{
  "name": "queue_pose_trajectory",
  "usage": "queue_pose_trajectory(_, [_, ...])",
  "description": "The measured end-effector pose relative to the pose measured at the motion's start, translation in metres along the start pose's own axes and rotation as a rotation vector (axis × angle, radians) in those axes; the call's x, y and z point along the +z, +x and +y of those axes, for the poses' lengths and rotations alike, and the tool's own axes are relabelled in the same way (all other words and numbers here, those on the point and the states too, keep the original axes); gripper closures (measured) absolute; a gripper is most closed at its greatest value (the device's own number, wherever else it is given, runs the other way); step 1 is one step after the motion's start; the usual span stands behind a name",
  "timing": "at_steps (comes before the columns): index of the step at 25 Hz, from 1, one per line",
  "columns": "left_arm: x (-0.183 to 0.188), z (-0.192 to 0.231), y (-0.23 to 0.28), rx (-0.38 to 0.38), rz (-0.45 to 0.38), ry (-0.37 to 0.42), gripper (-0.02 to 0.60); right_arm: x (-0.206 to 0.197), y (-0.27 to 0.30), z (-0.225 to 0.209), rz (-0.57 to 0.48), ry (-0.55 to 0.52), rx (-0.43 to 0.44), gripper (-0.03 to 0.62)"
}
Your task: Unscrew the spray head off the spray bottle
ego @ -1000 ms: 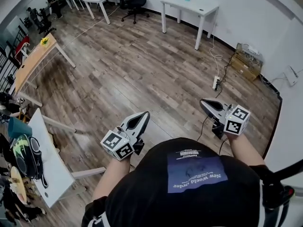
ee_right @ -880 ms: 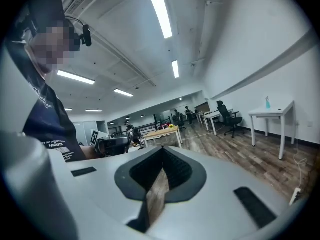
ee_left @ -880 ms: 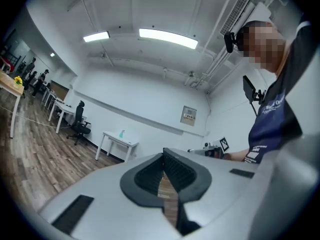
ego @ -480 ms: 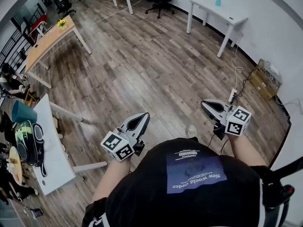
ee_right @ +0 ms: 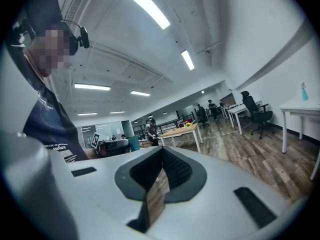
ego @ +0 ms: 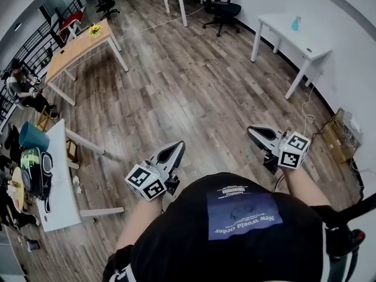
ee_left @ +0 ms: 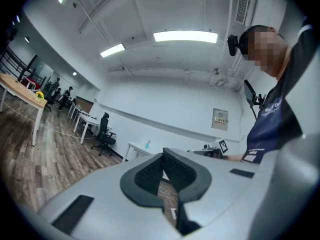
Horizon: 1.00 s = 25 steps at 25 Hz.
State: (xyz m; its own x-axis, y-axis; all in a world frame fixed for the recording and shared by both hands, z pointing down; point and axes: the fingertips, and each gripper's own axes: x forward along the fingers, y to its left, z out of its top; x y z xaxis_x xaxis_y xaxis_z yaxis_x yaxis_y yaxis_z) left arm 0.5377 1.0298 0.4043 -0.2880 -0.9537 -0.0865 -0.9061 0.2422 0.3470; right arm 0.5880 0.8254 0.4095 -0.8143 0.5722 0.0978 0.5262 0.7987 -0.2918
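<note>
A black shirt (ego: 176, 234) bears a blue printed patch (ego: 244, 215).

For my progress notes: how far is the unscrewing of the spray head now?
Nothing looks done yet. The spray bottle stands on the far white table, its spray head seemingly on. In hand: nothing; the left tool and right tool are shut and empty over the floor. Left: reaching the bottle, gripping it, unscrewing the head.

Teal spray bottle (ego: 295, 23) upright on white table (ego: 306, 43)

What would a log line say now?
left tongs: shut, empty | right tongs: shut, empty | spray bottle: on far white table, untouched
</note>
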Motion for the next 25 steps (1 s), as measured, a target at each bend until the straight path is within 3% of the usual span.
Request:
queue_pose_trajectory(3, [0.002,0.003,0.037,0.007,-0.012,-0.031,0.577,0.009,-0.004,-0.04,0.0,0.006,0.012,0.597])
queue_pose_trajectory(6, [-0.005,0.006,0.072,0.004,0.026,-0.033,0.577,0.015,-0.008,-0.077,-0.004,0.021,0.015,0.597])
queue_pose_trajectory(10, [0.001,0.027,0.098,0.003,0.043,-0.034,0.577,0.017,-0.001,-0.104,0.001,0.035,0.005,0.597])
queue_pose_trajectory(18, [0.016,0.115,0.16,-0.132,0.052,-0.047,0.577,0.03,0.053,-0.17,-0.002,0.028,-0.099,0.597])
queue_pose_trajectory(21, [0.037,0.163,0.183,-0.187,0.045,-0.041,0.577,0.046,0.084,-0.197,-0.028,0.018,-0.17,0.597])
queue_pose_trajectory(25, [0.074,0.228,0.184,-0.245,0.061,-0.015,0.577,0.064,0.142,-0.203,-0.055,0.021,-0.218,0.597])
